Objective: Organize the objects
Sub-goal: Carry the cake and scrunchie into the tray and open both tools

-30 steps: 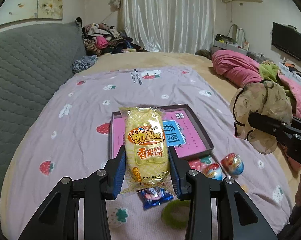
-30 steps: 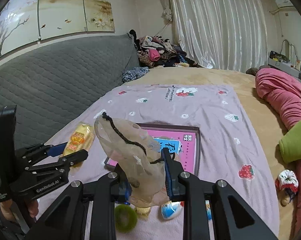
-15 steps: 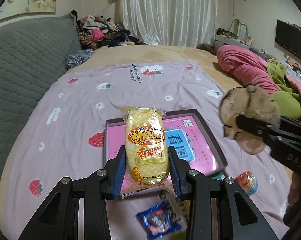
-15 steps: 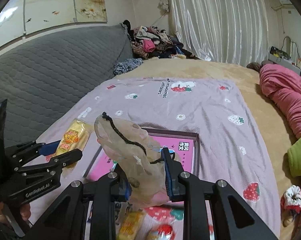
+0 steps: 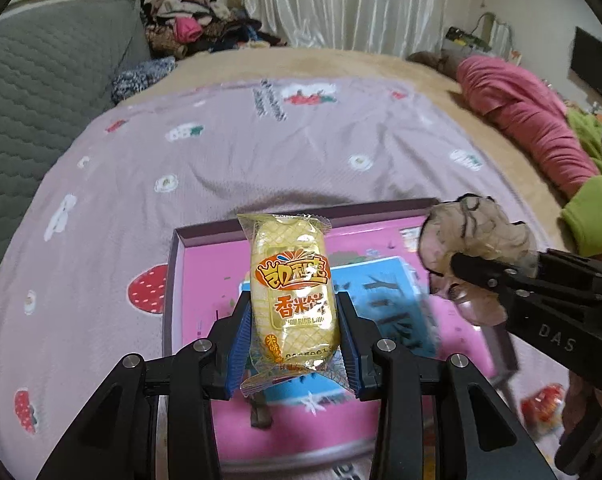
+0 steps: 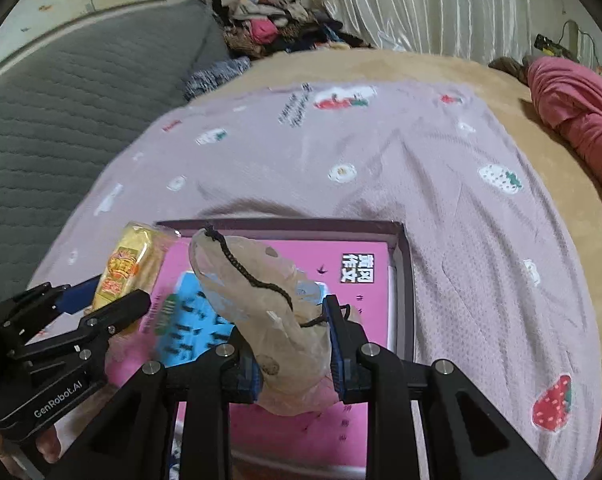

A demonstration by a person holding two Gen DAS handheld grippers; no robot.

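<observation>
While both loads hang over the pink tray (image 5: 405, 236): left tongs (image 5: 295, 330) clamped on yellow snack pack (image 5: 291, 292) above tray's left half, right tongs (image 6: 295, 342) clamped on sheer drawstring pouch (image 6: 261, 280) toward tray's right. Best lowered flat before releasing, well inside the rim.
</observation>
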